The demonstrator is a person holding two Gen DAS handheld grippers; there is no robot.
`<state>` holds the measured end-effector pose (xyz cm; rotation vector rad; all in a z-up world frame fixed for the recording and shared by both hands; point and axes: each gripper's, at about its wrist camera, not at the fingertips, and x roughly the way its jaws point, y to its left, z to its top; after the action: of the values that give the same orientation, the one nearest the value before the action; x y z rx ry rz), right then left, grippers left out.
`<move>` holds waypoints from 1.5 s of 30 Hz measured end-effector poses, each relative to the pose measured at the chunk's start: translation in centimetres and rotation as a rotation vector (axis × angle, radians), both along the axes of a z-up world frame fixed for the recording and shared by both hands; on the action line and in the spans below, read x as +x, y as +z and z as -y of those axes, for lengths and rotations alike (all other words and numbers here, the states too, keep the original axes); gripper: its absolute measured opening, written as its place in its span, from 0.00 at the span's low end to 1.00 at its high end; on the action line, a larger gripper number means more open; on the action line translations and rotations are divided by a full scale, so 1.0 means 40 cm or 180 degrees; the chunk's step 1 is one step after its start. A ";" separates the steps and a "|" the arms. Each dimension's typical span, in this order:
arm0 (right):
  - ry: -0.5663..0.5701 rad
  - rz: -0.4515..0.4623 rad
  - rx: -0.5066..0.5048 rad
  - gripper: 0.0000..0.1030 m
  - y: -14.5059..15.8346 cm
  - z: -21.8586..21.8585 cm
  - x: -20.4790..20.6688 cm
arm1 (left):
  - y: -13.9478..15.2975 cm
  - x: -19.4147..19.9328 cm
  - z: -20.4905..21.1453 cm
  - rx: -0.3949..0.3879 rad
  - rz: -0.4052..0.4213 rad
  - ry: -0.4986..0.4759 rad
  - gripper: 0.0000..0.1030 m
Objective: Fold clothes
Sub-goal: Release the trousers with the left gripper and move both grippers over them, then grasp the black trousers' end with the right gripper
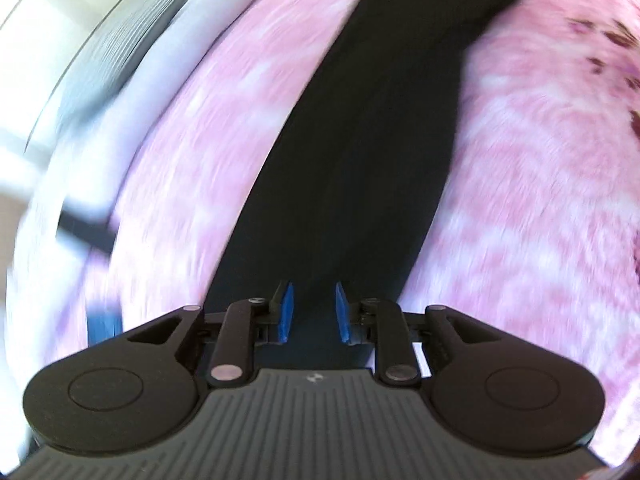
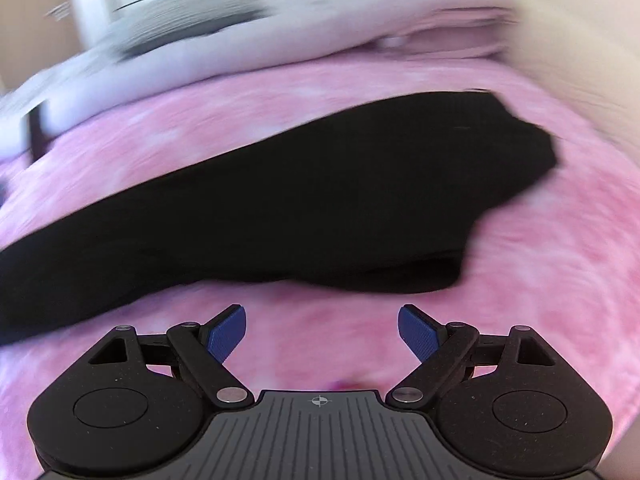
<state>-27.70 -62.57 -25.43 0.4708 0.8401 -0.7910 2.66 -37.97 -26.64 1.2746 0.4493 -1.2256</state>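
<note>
- The black garment (image 2: 280,200) lies stretched across the pink blanket (image 2: 520,280); it looks soft, light and limp.
- Left tool (image 1: 314,312): parted over the garment, nothing visibly pinched.
- Right tool (image 2: 322,334): spread wide, empty.
- Best pinched at an end edge, probably.

A pink mottled blanket (image 2: 520,280) is spread across most of both views. A pale, whitish fabric (image 2: 248,48) is seen along its upper edge in the right wrist view, blurred. Dark brown patches (image 1: 612,40) are seen at the upper right of the left wrist view.
</note>
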 end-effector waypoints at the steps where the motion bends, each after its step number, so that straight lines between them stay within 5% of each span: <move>1: 0.0107 0.0024 0.0053 0.84 -0.002 -0.015 0.021 | 0.005 0.020 -0.028 0.0005 -0.0017 0.0173 0.20; 9: 0.0780 0.0131 0.0210 0.84 0.008 -0.142 0.163 | 0.060 0.184 -0.182 -0.0060 -0.0049 0.0872 0.29; 17: 0.1045 0.0080 0.0002 0.84 0.010 -0.223 0.344 | 0.034 0.464 -0.149 -0.0395 -0.0430 0.0934 0.29; 21: 0.0764 -0.0028 -0.0069 0.84 -0.028 -0.256 0.434 | -0.053 0.589 -0.087 -0.0420 -0.0799 0.0663 0.29; 25: 0.0258 -0.0123 -0.0087 0.84 -0.077 -0.223 0.487 | -0.140 0.645 -0.043 -0.0290 -0.0855 0.0300 0.32; 31: -0.0847 -0.0034 0.0080 0.84 -0.070 -0.087 0.393 | -0.150 0.675 -0.030 -0.0303 -0.0868 -0.0014 0.36; 35: -0.1025 0.0023 0.0015 0.84 -0.066 -0.028 0.384 | -0.139 0.683 -0.025 -0.0294 -0.0807 -0.0106 0.36; 38: -0.0816 0.0076 0.0070 0.84 -0.084 -0.032 0.451 | -0.131 0.710 -0.030 -0.0337 -0.0823 -0.0002 0.36; 45: 0.0492 -0.0053 0.0181 0.84 -0.172 -0.187 0.683 | -0.100 0.740 -0.058 -0.0314 -0.0664 -0.0086 0.29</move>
<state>-0.40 -55.11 -32.30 0.4445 0.9049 -0.6308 32.27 -35.65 -30.66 1.0770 0.5166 -1.3934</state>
